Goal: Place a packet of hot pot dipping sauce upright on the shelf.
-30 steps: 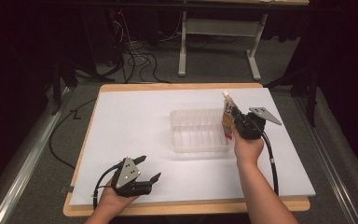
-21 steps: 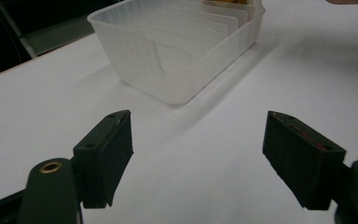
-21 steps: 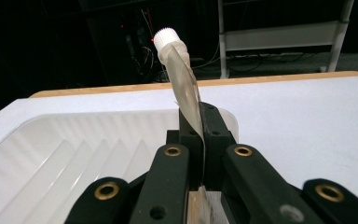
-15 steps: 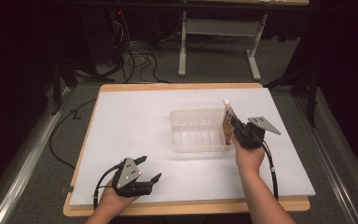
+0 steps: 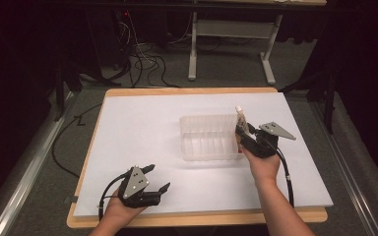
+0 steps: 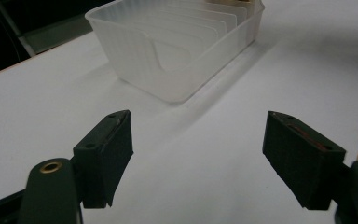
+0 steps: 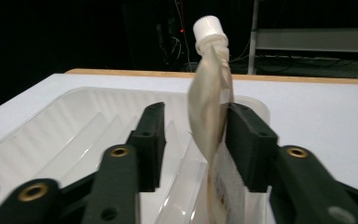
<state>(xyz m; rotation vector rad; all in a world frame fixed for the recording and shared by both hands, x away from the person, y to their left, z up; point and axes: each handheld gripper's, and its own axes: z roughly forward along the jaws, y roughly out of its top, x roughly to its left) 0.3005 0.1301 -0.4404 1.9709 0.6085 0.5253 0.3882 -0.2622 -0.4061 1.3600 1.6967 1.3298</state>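
Note:
A clear plastic tray (image 5: 206,119) with slotted dividers sits in the middle of the white table. A beige spouted pouch (image 5: 240,119) with a white cap stands upright at the tray's right end. My right gripper (image 5: 238,135) is around it, and its jaws have just been opening. In the right gripper view the pouch (image 7: 209,107) leans on the right pad while the left pad stands clear of it, above the tray (image 7: 51,135). My left gripper (image 5: 158,178) rests near the front left edge, open and holding nothing, its jaws (image 6: 198,154) facing the tray (image 6: 168,60).
A white sheet (image 5: 142,128) covers the wooden table top. Cables (image 5: 142,64) and a grey table frame (image 5: 226,39) lie on the dark floor beyond the far edge.
The right gripper sank a little with the pouch toward the tray, and its jaws now stand apart around the pouch. The left gripper has not moved.

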